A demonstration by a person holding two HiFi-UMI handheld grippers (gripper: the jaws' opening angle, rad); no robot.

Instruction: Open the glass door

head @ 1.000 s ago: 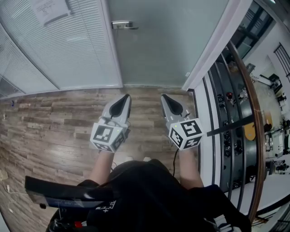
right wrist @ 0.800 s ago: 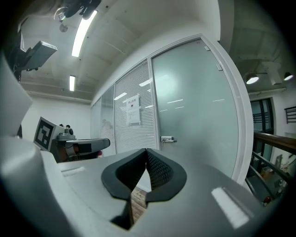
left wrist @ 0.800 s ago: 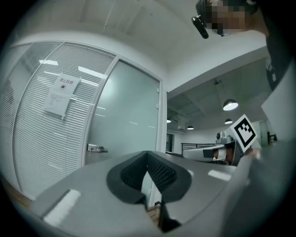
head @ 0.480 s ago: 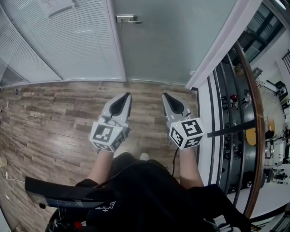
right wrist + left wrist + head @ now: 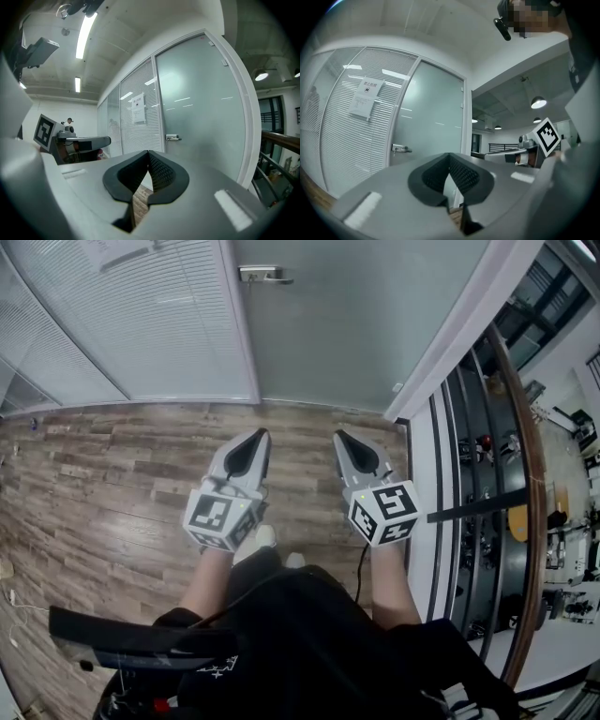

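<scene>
A frosted glass door (image 5: 347, 315) stands closed ahead, with a metal lever handle (image 5: 260, 275) at its left edge. The same handle (image 5: 401, 149) appears in the left gripper view, and the handle (image 5: 173, 138) in the right gripper view. My left gripper (image 5: 259, 435) and right gripper (image 5: 338, 437) are held side by side over the wood floor, well short of the door. Both point at it, shut, with nothing between the pads.
Left of the door is a glass wall with white blinds (image 5: 122, 324) and a paper notice (image 5: 117, 249). A white door frame (image 5: 459, 334) runs down the right, beside a dark railing (image 5: 520, 474) over an open lower level. Wood planks (image 5: 94, 484) cover the floor.
The view has shifted a little toward the door; both grippers stay side by side and shut.
</scene>
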